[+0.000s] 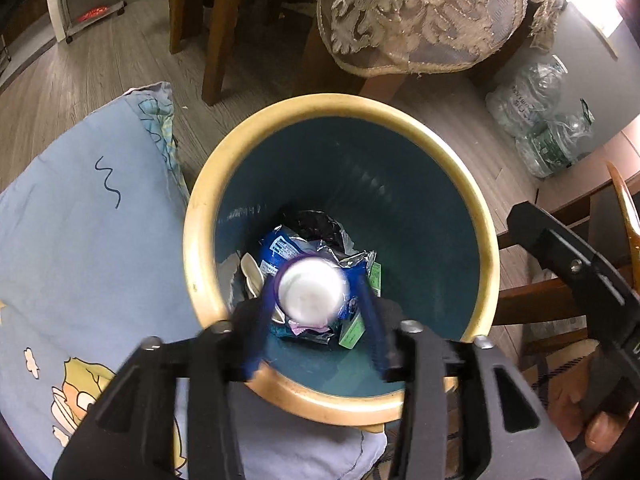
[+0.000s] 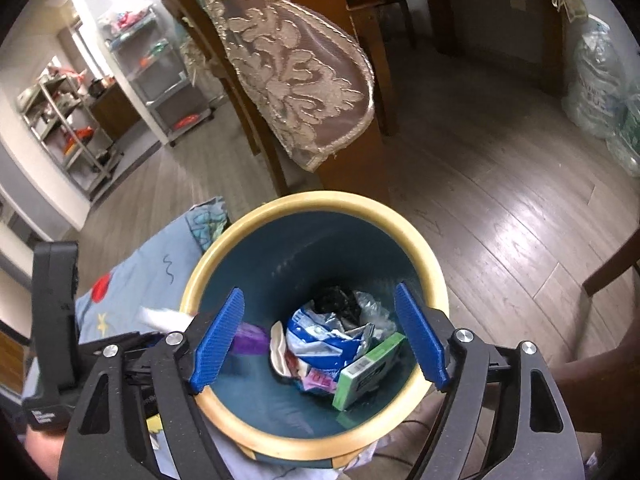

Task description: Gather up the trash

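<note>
Left gripper [image 1: 316, 312] apart, white cup [image 1: 312, 294] loose between pads, over bin [image 1: 490, 240] near rim. Right gripper [image 2: 320, 340] wide apart, empty. Cup likely light, thin, crushable; grip at purple rim.

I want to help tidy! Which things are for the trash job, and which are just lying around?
Job: bin, purple-rimmed cup, blue wrapper, green box.
Lying about: cartoon blanket, lace-covered chair, water bottles.

A home dining room — wooden chairs [image 2: 340, 80] with lace covers [image 2: 296, 64] at 12 o'clock, plank floor [image 2: 500, 200], kitchen shelves [image 2: 68, 120] at 10 o'clock.
</note>
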Motion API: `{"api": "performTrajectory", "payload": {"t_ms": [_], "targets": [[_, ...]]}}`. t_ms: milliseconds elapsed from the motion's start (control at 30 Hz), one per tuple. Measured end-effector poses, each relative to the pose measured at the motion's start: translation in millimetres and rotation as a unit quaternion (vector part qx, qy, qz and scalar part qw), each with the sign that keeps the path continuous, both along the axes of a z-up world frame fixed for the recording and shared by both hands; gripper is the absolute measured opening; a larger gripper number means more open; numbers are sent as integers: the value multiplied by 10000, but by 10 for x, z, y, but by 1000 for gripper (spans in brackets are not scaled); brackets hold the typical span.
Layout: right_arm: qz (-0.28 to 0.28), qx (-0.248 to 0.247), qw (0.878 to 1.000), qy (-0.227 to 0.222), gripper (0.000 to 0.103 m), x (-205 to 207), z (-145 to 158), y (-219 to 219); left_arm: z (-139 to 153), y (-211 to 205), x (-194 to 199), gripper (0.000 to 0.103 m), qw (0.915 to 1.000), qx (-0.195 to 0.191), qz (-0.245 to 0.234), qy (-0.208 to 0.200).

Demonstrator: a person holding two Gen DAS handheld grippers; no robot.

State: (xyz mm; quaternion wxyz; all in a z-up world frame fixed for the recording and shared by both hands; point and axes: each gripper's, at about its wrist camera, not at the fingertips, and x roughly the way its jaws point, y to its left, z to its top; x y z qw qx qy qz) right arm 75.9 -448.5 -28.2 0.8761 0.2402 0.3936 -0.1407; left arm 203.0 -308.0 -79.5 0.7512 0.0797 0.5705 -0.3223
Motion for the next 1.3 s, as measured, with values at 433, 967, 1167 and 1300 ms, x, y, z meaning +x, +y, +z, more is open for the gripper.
{"api": "performTrajectory", "payload": {"t_ms": [433,967,1167,1300], "targets": [[82,39,9999,-143,89,-82,141,98,388,454,-220,82,9978,-233,298,-546],[727,-878,9935,-31,96,-770,540,576,874,1035,-980,97,9831,-293,811,-1615],[942,-1036,9901,-119,96,-1055,595,689,893,1106,-1252,97,9767,-207,869,-1950],[1070,-1123,9876,-223,97,-1183,629,763,884,1167,-1327,97,9728,-160,1057,-2055]]}}
